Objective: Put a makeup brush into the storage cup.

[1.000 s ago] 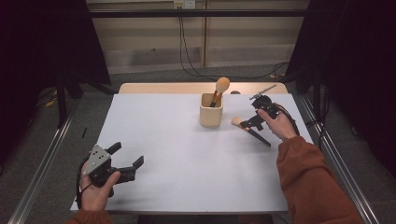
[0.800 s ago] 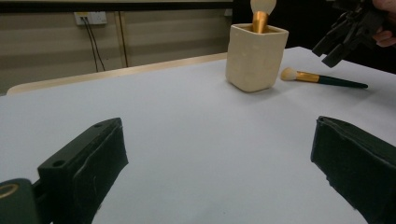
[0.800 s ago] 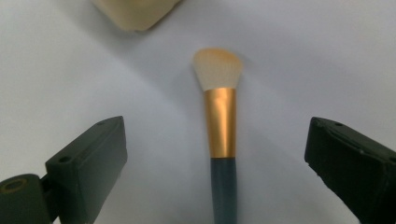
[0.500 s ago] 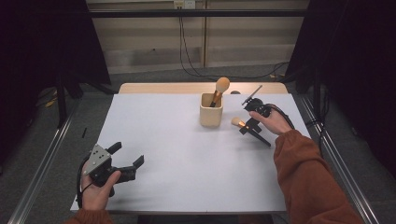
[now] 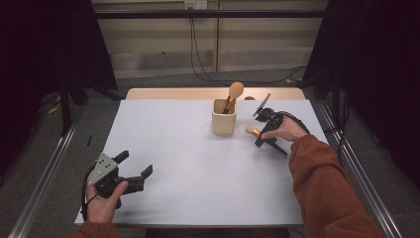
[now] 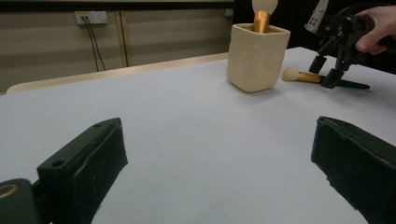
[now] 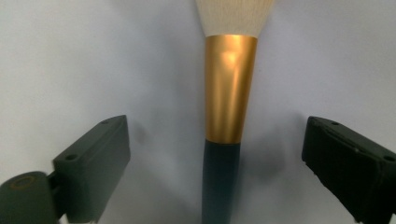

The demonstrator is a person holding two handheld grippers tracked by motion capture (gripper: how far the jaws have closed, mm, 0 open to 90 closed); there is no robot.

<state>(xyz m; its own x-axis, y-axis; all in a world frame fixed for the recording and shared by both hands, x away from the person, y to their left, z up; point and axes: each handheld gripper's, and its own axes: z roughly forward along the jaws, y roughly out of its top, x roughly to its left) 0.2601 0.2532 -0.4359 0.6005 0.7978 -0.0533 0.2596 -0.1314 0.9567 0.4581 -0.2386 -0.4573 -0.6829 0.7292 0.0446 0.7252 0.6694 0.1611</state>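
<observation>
At the near left corner of the white table (image 5: pixel 198 183) the left gripper (image 5: pixel 134 171) rests in the person's hand with its jaws spread wide and nothing between them; the left gripper view confirms this, showing bare tabletop in the gap and, farther off, the cream holder (image 6: pixel 257 57) with the other hand working just to its right. Toward the far right, the right gripper (image 5: pixel 258 133) stands over a makeup brush (image 5: pixel 253 130) lying flat on the table just right of the holder. From above, the hand and tool cover most of that brush, so how the jaws meet it cannot be read there. The right gripper view settles it: the brush (image 7: pixel 224 154) lies straight down the middle between the two jaws, clear table on either side of its dark handle and gold ferrule, so the jaws straddle it without pressing (they have just been closing a little, yet remain wide apart). The pale bristles point away from the camera. A second brush (image 5: pixel 234 92) stands head-up in the holder (image 5: pixel 224 119). Beyond the white surface a strip of bare wood (image 5: pixel 208 93) shows at the table's far edge; past it are a grey floor, a pale wall with cables hanging from an outlet (image 5: pixel 195 5), and dark curtains (image 5: pixel 44 44) on both sides
</observation>
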